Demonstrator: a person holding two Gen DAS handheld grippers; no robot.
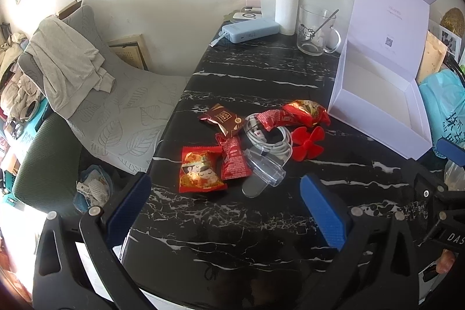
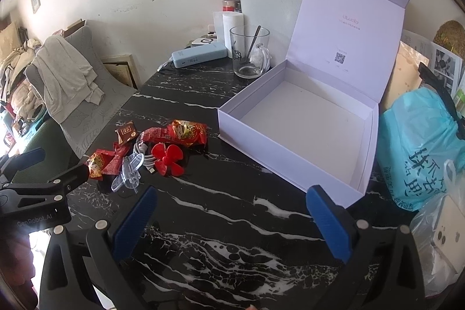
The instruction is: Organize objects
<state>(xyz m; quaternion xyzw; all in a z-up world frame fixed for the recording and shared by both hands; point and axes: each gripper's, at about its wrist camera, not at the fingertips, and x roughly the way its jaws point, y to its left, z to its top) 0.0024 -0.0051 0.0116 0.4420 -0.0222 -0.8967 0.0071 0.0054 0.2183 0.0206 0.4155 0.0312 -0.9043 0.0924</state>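
Left wrist view, going left to right: a grey chair [image 1: 116, 106] with a pale cloth [image 1: 66, 69] draped over it is sitting at the left of the frame, next to the black marble table [image 1: 247, 222]. The left gripper [image 1: 226, 211] is hovering low in the frame with its blue pads spread wide, gripping nothing. Just above it, mid-frame, the little pile is lying loose on the table: a red candy packet with cartoon faces [image 1: 200, 172], a red stick packet [image 1: 234, 160] touching it, a brown packet [image 1: 222, 118] behind, a clear plastic piece [image 1: 266, 170], a coiled white cable [image 1: 273, 140], a red and gold packet [image 1: 305, 112] and a red propeller [image 1: 306, 143]. At the right of the frame the open lilac box [image 1: 375, 118] is standing with its lid up and nothing inside, close beside the red and gold packet. A glass mug with a spoon [image 1: 315, 31] and a blue power bank [image 1: 251, 31] are sitting toward the upper middle by the wall.

Right wrist view: the right gripper [image 2: 232, 222] is hanging over bare table at the bottom, fingers also spread apart and empty, with the pile at centre left and the box at centre right. A blue plastic bag [image 2: 418, 141] is slumping at the right edge.
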